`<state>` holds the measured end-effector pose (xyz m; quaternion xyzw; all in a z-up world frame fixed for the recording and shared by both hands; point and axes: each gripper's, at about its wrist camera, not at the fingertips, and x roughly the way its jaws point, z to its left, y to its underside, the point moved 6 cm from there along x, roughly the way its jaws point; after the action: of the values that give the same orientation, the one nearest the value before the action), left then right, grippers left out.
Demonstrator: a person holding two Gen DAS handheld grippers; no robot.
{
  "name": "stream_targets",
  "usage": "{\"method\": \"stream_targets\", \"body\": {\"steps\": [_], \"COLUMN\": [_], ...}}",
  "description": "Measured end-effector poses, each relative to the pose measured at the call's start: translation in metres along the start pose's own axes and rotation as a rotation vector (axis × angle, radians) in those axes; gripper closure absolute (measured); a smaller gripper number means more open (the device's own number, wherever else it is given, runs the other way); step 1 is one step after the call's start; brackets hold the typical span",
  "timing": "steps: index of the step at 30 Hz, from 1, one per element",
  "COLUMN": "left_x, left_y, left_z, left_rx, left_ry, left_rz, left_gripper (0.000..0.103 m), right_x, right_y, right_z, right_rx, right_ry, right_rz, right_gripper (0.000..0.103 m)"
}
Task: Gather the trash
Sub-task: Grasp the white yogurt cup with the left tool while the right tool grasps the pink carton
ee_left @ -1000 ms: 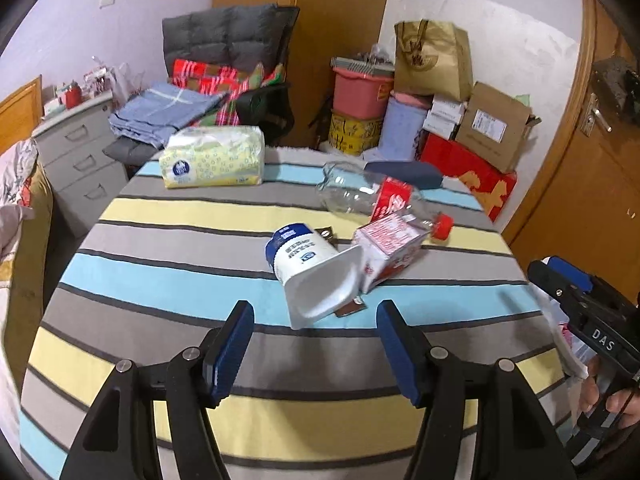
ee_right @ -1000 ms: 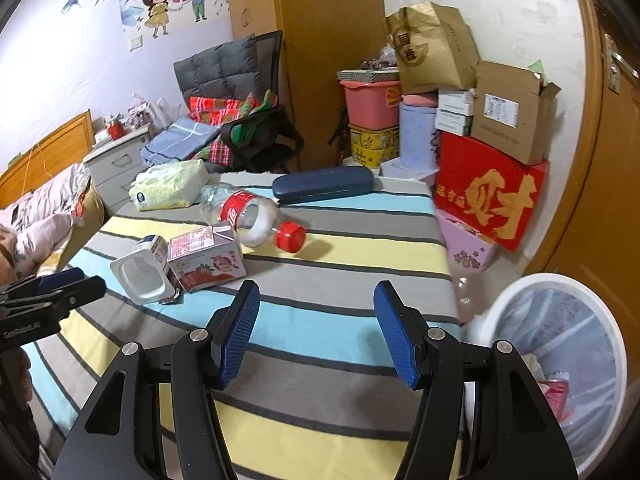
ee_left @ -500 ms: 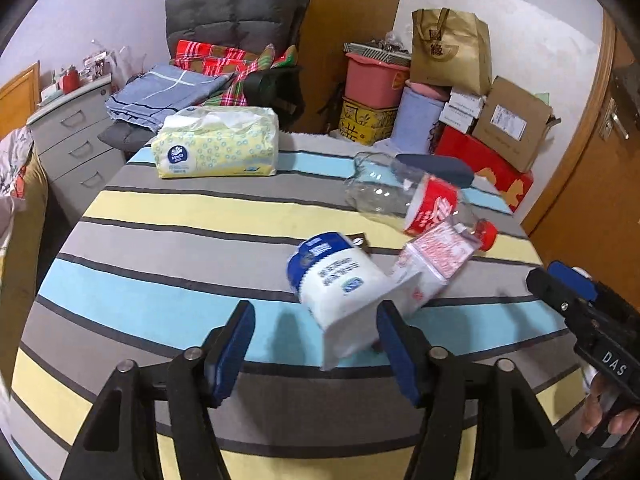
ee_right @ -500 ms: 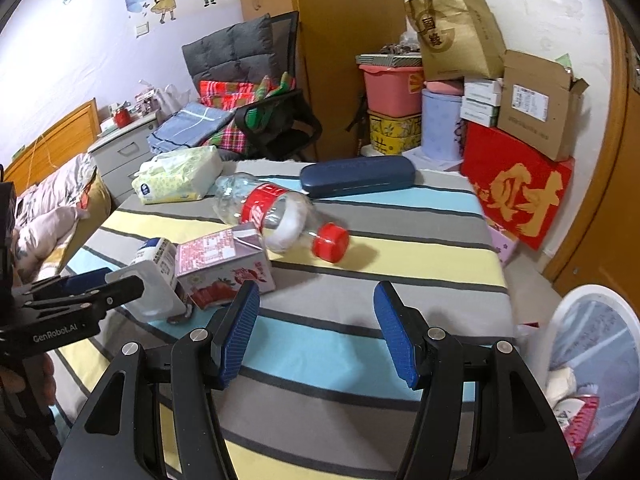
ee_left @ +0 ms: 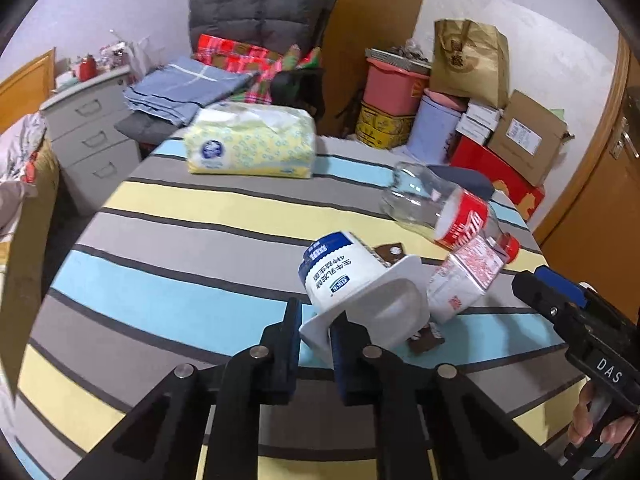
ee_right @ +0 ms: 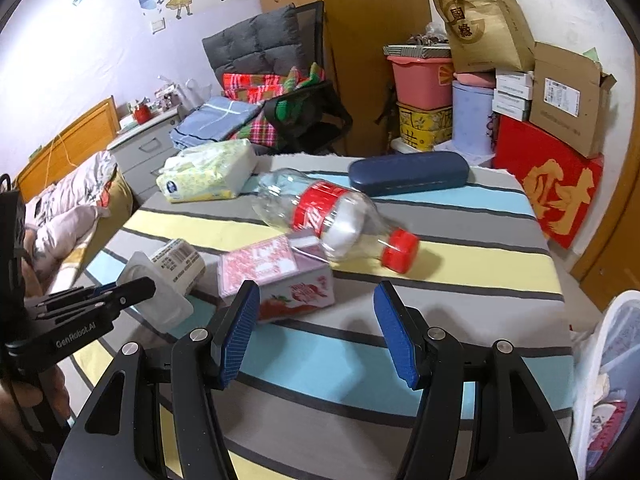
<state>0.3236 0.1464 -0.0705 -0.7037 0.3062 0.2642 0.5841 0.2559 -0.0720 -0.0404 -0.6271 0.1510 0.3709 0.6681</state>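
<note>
My left gripper (ee_left: 315,330) is shut on the rim of a white yogurt cup (ee_left: 348,284) with a blue top, lying on its side on the striped table (ee_left: 180,240). The cup shows in the right wrist view (ee_right: 168,272) with the left gripper (ee_right: 120,296) on it. A pink milk carton (ee_right: 280,280) lies beside the cup. A clear bottle (ee_right: 336,220) with a red label and red cap lies behind the carton. My right gripper (ee_right: 314,332) is open and empty, just in front of the carton.
A yellow tissue pack (ee_left: 250,142) and a dark blue case (ee_right: 408,172) lie at the table's far side. A white bin (ee_right: 608,384) with a liner stands at the right of the table. Boxes (ee_right: 552,184) and a chair (ee_left: 260,60) stand behind.
My left gripper moved forward and shut on the yogurt cup's rim. My right gripper moved closer to the carton and stayed open.
</note>
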Motion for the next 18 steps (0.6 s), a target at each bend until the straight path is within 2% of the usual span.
{"method": "stream_targets", "body": {"steps": [7, 12, 15, 18], "left_x": [-0.008, -0.008, -0.006, -0.006], "left_y": [0.001, 0.005, 0.006, 0.007], "left_z": [0.024, 0.028, 0.029, 0.031], "left_rx": [-0.004, -0.010, -0.015, -0.025], "left_ry": [-0.055, -0.041, -0.031, -0.028], "left_rz": [-0.011, -0.005, -0.003, -0.005], "left_gripper": [0.089, 0.089, 0.089, 0.089], "right_x": [0.011, 0.027, 0.028, 0.033], "right_y": [-0.007, -0.012, -0.015, -0.016], "right_z": [0.019, 0.021, 0.023, 0.023], "right_rx": [0.045, 0.121, 0.110, 0.123], "right_ry": [-0.007, 0.053, 0.111, 0.150], "right_rz": [-0.009, 0.023, 0.019, 0.051], "right_gripper": [0.042, 0.042, 0.042, 0.042]}}
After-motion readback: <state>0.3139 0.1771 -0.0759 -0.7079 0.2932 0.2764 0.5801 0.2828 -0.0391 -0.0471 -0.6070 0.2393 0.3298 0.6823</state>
